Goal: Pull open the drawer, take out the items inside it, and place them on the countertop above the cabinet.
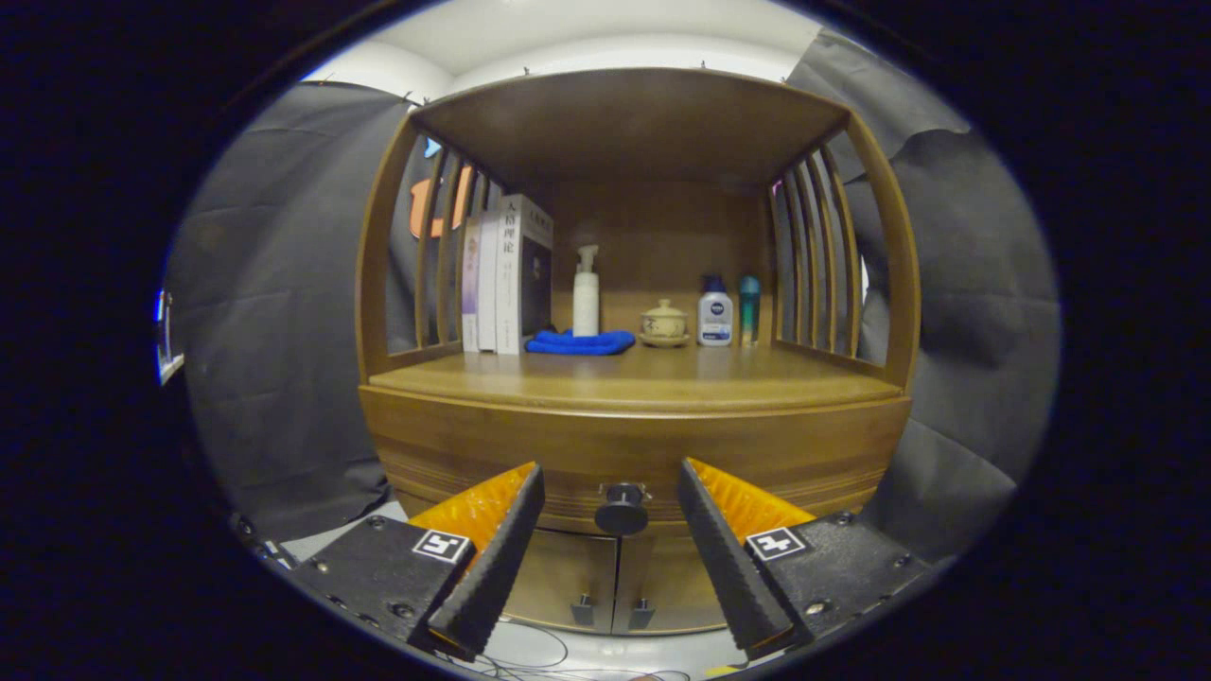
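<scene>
A wooden cabinet stands ahead with its drawer (634,463) closed below the countertop (634,378). The drawer's dark round knob (622,511) sits in the middle of the drawer front. My gripper (610,492) is open, its two fingers spread to either side of the knob and a short way in front of it, touching nothing. What lies inside the drawer is hidden.
At the back of the countertop stand several books (501,274), a white pump bottle (587,298) on a blue cloth (579,342), a small lidded cup (664,323), a white bottle (715,312) and a teal bottle (749,307). Two lower cabinet doors (615,577) sit under the drawer. Cables lie on the floor.
</scene>
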Motion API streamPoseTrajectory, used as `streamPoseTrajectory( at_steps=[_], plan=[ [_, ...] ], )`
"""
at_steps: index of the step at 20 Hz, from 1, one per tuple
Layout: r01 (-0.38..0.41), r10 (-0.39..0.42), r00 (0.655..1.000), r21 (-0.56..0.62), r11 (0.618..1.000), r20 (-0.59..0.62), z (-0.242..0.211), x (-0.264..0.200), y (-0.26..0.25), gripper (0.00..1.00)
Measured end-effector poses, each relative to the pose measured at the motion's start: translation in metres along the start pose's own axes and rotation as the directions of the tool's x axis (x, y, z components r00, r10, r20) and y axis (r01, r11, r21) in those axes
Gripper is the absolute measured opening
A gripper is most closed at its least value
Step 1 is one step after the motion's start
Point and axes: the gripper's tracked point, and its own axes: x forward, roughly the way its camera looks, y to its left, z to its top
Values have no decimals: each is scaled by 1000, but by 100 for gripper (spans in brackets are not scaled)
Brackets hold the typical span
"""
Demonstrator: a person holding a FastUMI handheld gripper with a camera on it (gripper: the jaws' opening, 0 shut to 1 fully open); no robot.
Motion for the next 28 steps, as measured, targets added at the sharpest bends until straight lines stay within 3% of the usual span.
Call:
streamPoseTrajectory(
  at_steps=[9,12,21,28],
  plan=[
    [55,-56,998,-14,998,-35,-36,59,-9,67],
    [91,-92,995,-13,996,-39,-43,69,-10,52],
    [109,-110,992,-29,994,-56,-45,64,-10,37],
    [96,-98,993,-37,995,-64,-59,5,-6,36]
  ],
)
